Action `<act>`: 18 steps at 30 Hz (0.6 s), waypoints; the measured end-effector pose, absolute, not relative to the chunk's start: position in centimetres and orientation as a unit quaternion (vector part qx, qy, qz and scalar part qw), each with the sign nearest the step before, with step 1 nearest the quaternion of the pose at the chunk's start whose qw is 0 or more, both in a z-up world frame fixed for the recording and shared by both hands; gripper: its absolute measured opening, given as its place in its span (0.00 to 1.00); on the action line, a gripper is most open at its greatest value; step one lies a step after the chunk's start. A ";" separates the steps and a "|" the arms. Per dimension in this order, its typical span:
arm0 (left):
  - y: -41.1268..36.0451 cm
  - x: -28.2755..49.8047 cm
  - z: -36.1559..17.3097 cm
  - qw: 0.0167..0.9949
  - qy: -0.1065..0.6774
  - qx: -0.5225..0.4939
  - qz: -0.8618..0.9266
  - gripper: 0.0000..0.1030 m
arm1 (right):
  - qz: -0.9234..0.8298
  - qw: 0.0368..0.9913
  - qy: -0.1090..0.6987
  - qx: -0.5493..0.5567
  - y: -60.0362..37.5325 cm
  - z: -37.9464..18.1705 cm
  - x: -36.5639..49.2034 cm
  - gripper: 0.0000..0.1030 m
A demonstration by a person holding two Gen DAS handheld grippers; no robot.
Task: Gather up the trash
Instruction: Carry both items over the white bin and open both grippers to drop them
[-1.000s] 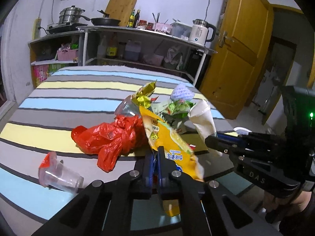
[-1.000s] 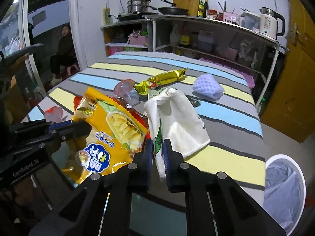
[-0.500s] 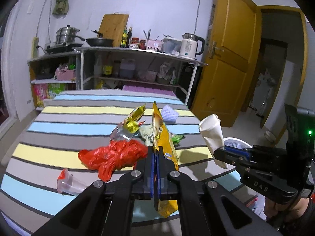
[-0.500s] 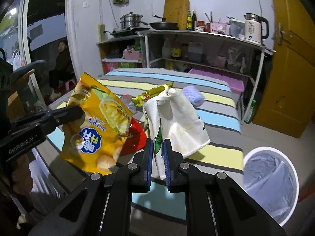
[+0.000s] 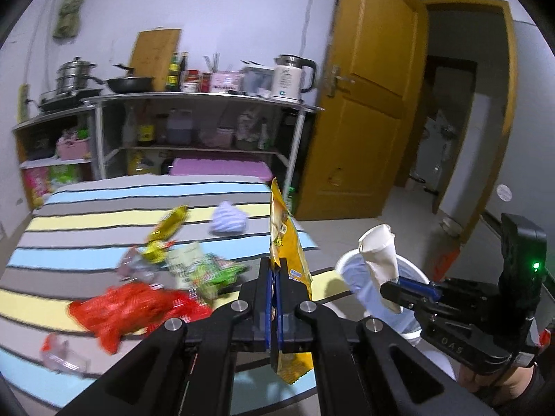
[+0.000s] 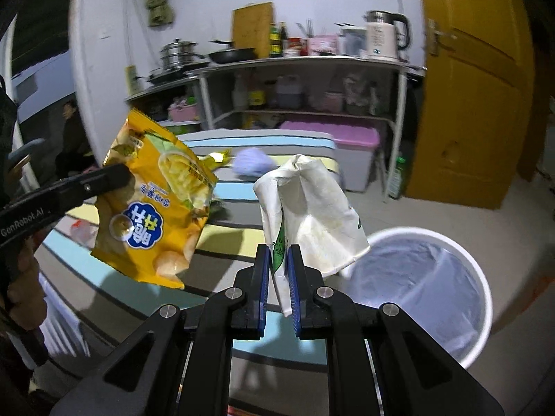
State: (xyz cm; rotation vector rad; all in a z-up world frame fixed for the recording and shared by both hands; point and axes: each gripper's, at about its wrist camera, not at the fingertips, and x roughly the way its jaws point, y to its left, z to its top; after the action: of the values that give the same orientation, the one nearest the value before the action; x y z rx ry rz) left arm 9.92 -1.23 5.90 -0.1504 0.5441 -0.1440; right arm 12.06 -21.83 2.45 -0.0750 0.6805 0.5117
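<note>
Low in the centre of the left wrist view, my left gripper (image 5: 274, 298) is clamping the yellow snack bag (image 5: 289, 260) edge-on, the blue pads pressed tight against the foil. One part of the bag is standing up above the jaws and another is hanging out below them. From the right wrist view I am seeing that same bag's printed face (image 6: 156, 204) at centre left, dangling from the left gripper (image 6: 118, 176) that is reaching in from the left edge.

At bottom centre of the right wrist view, my right gripper (image 6: 277, 270) is pinching a crumpled white paper carton (image 6: 312, 215) by its lower edge, jaws nearly closed on the thin fold between them. The carton is rising up and to the right of the pads, and its lower right corner is overlapping the rim of the white trash bin (image 6: 482, 284) lined with a pale bag at lower right. In the left wrist view the carton (image 5: 380, 260) is showing at right, above the bin (image 5: 341, 267).

Across the left half of the left wrist view, the striped bed cover (image 5: 86, 215) is carrying more litter: a red plastic bag (image 5: 131, 306), a green wrapper (image 5: 218, 272), a gold wrapper (image 5: 170, 225), a pale foam net (image 5: 229, 222) and a clear plastic cup (image 5: 64, 353) at lower left.
</note>
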 end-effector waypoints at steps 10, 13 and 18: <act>-9.2 15.5 4.6 0.946 0.288 -0.052 -0.143 0.01 | 0.178 0.914 0.365 -0.002 -28.9 -0.2 14.5 0.11; -11.4 17.0 3.9 0.941 0.296 -0.045 -0.161 0.01 | 0.164 0.911 0.378 0.010 -30.7 -1.3 15.3 0.11; -13.9 18.8 2.4 0.932 0.311 -0.038 -0.179 0.01 | 0.156 0.904 0.398 0.020 -32.1 -2.9 16.1 0.12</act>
State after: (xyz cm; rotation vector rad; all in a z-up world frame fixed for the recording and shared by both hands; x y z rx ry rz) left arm 18.83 -13.87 2.43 -0.0780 0.6373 -0.3668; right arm 16.06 -32.13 -2.92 0.0417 0.8231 0.3222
